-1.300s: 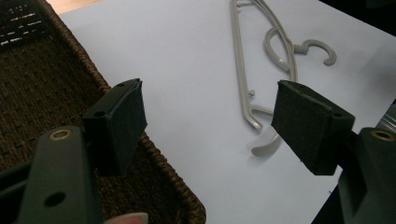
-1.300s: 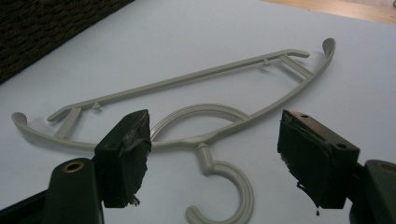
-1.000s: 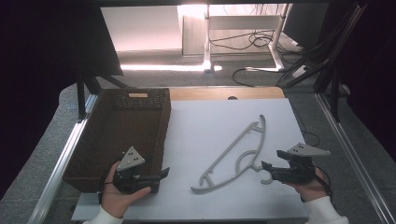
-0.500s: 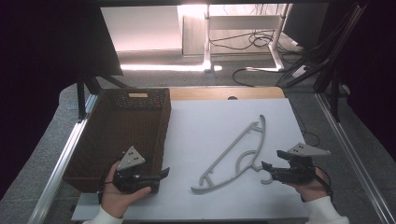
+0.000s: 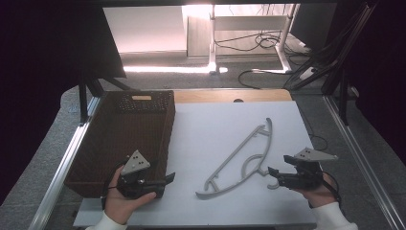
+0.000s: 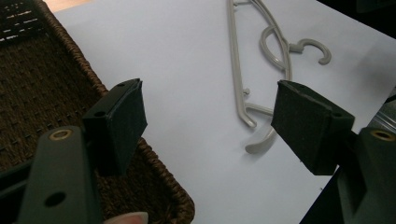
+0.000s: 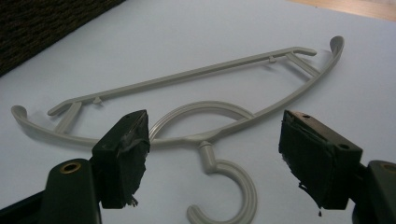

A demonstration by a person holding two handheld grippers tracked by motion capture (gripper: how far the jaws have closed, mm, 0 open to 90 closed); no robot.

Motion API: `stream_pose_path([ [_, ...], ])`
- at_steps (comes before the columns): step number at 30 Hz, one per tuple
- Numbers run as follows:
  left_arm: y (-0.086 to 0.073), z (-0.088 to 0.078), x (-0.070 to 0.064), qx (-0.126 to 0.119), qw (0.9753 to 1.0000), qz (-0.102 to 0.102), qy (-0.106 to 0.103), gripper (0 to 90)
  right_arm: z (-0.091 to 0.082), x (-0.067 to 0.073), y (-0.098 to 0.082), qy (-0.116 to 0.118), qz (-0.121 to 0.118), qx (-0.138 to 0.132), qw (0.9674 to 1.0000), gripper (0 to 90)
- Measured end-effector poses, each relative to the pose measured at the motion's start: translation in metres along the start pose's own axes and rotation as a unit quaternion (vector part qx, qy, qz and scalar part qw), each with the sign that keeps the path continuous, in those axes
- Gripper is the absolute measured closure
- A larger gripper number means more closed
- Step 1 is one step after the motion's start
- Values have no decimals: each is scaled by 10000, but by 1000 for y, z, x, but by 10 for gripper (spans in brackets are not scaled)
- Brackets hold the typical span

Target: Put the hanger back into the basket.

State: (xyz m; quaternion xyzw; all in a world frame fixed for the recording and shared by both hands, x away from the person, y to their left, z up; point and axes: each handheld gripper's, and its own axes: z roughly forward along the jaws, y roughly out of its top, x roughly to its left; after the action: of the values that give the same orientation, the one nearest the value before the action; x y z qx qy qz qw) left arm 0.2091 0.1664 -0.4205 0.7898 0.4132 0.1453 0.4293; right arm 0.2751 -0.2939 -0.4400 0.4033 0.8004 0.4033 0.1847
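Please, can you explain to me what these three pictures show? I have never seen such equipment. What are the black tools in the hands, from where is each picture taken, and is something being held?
A person sits at a table and holds a hand tool with two jaws in each hand. The high view looks down from above: the left gripper is beside a dark woven basket, the right gripper next to a grey plastic clothes hanger lying flat. The other two pictures come from small cameras riding on the tools, looking along their black jaws. The right gripper's jaws have just been opening; both grippers are open and hold nothing. The hanger's hook lies between the right jaws, untouched.
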Motion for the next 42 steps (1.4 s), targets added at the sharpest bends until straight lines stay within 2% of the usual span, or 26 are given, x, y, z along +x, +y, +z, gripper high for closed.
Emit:
stream_pose_path([
  [8, 0, 2, 0, 32, 10000, -5, -6, 262, 1, 0, -1, -14, 37, 102, 9999, 258],
  [18, -1, 2, 1, 55, 10000, -7, 0, 262, 6, 2, 4, -57, -112, 281, 9995, 290],
  [21, -1, 2, 2, 53, 10000, -27, -17, 262, 9, 1, 7, -66, -55, 363, 9993, 307],
  [26, -2, 4, 1, 70, 10000, -9, -55, 261, 17, 0, 10, -31, -28, 624, 9980, 324],
  [29, -1, 4, -1, 63, 10000, 24, -72, 260, 19, -3, 15, -127, 47, 834, 9964, 338],
  [34, 0, 4, -5, 56, 9999, 62, -91, 262, 17, -7, 19, -198, 121, 843, 9962, 341],
  [42, 2, 12, -16, 159, 9995, 182, -189, 263, 21, -14, 15, -239, 218, 764, 9966, 350],
])
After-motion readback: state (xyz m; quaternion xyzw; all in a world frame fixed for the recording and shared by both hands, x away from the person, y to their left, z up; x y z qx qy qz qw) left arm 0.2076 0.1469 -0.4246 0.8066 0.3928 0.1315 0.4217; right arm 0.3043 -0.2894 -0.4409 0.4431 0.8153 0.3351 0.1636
